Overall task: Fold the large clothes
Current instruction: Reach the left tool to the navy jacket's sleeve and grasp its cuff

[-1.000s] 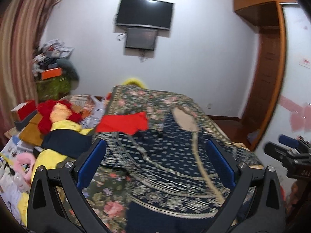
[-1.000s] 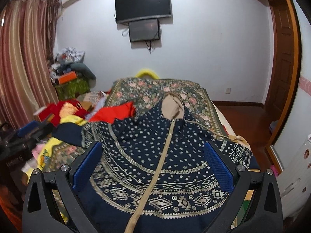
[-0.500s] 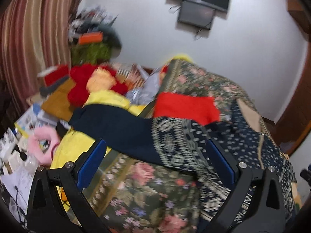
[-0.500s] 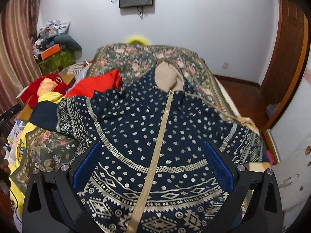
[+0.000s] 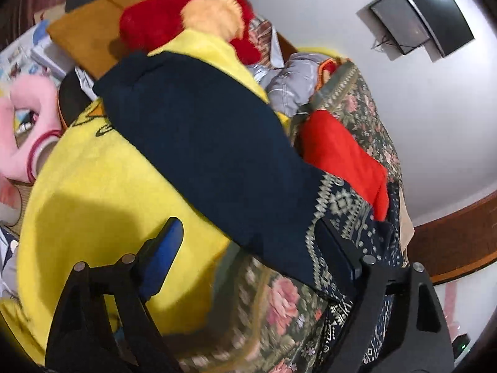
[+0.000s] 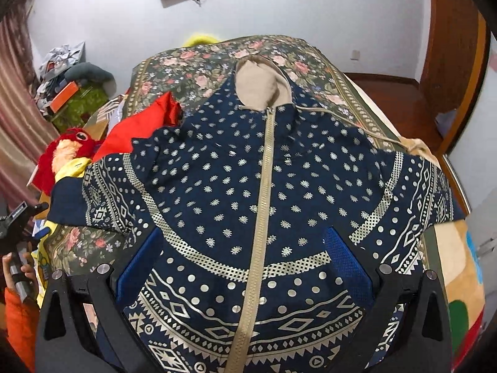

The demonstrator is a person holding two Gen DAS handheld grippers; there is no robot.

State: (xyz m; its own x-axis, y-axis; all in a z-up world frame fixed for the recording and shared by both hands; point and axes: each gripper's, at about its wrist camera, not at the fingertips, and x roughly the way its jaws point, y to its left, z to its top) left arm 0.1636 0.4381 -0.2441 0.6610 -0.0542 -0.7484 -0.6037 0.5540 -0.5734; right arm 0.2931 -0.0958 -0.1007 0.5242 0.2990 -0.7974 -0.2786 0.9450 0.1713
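- Covering most of the bed (image 6: 198,62), the navy patterned hooded jacket (image 6: 236,180) lies face up, zipped, its tan hood (image 6: 257,84) toward the wall and both sleeves spread out to the sides.
- Compared with a second ago, the left view has swung from the jacket's body down and leftward onto the plain navy sleeve end (image 5: 198,143), which drapes off the bed onto a yellow blanket (image 5: 102,199); the right view has tipped downward, so the jacket now fills it.
- A red cloth (image 5: 341,158) lies on the bed just beside the left sleeve's upper part; a red plush toy (image 5: 174,9) and a pink plush (image 5: 25,124) sit beyond the yellow blanket.
- The left tool (image 5: 248,248) hovers released, jaws wide, with the sleeve between them.
- The right tool (image 6: 242,267) hangs released above the jacket's lower front, straddling the zipper (image 6: 264,186).
- No writing on the jacket is readable.
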